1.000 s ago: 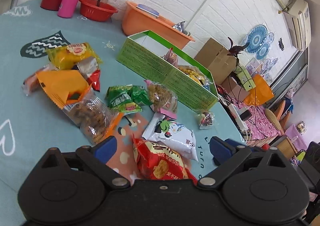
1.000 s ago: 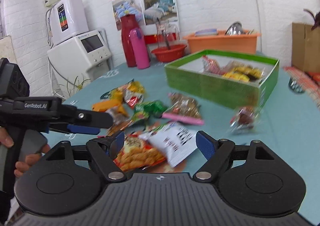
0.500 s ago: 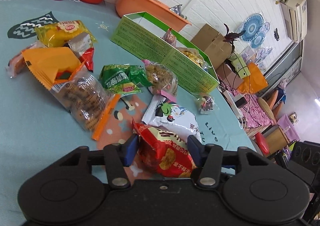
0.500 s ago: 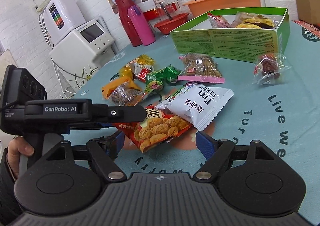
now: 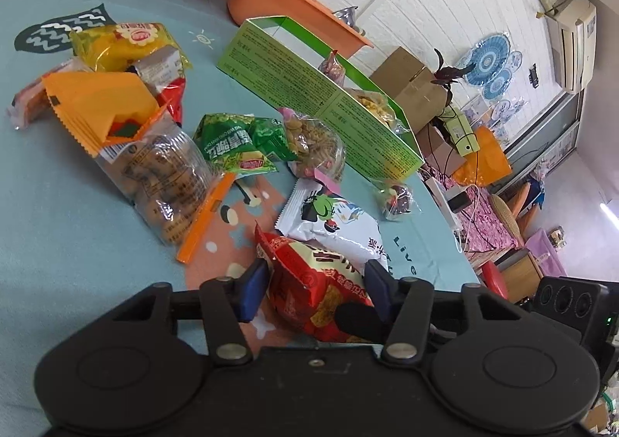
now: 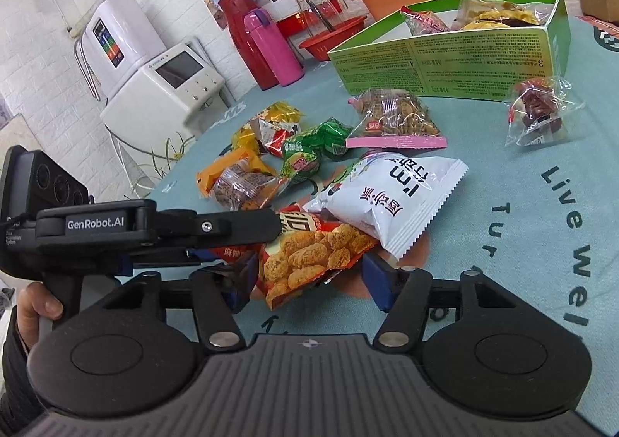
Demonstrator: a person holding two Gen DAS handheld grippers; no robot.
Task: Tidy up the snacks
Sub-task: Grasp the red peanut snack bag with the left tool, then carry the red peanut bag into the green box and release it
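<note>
Snacks lie scattered over the round teal tabletop (image 6: 522, 204), and the nearest of them, a red crinkly foil packet printed with fried nuggets (image 6: 309, 255), is the one both tools have come for. The left tool (image 5: 313, 284) has its blue pads at either side of the packet's red back, and its jaws have just eased a little wider after closing in. The left pad meets the packet's edge; the right pad looks just off it, so whether this is a firm grip I cannot tell. The right tool (image 6: 309, 284) is closing from wide and straddles the packet's lower corner, its pads not yet pressing.

The packet's top is tucked under a white plastic pouch with black lettering (image 6: 390, 197), which probably explains the low approach from the near end: the red packet can slide free without disturbing the pouch.

Beyond stands the open green cardboard box (image 6: 445, 61), already holding a few packets, the likely destination. A pink-edged clear bag of brown snacks (image 6: 390, 115) lies between it and the pouch.
</note>
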